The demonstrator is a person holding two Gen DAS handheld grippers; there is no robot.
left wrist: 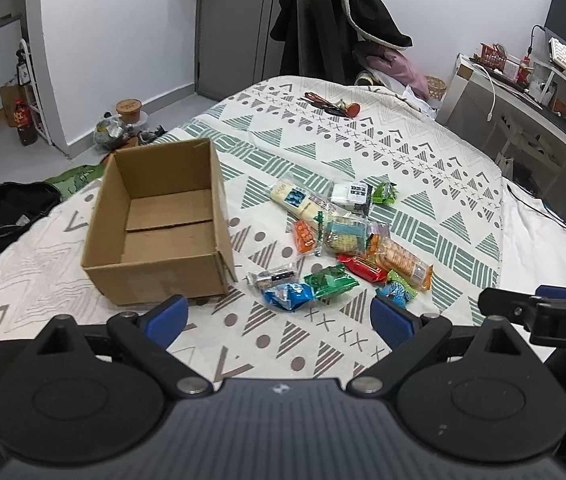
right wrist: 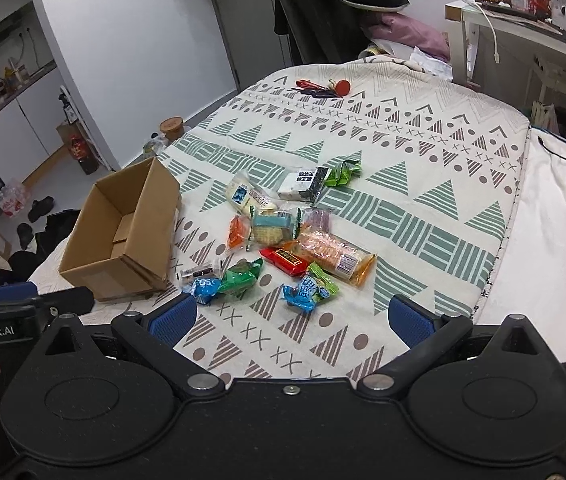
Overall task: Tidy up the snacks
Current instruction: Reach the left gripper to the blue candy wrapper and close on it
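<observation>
Snacks (left wrist: 335, 248): loose pile, at 3 o'clock from box (left wrist: 159, 232).
Jaws: I see both wide, empty.
Risk: I may pinch two overlapping wrappers.

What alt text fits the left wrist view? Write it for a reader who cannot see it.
An empty cardboard box sits open on a patterned bedspread, with a scatter of wrapped snacks lying to its right. The open left claw hovers in the foreground, holding nothing, and the right claw enters at the right edge.

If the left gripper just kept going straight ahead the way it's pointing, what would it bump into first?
Probably the blue snack packet lying nearest between the open left gripper fingers, beside the green packet; depth is hard to judge.
</observation>
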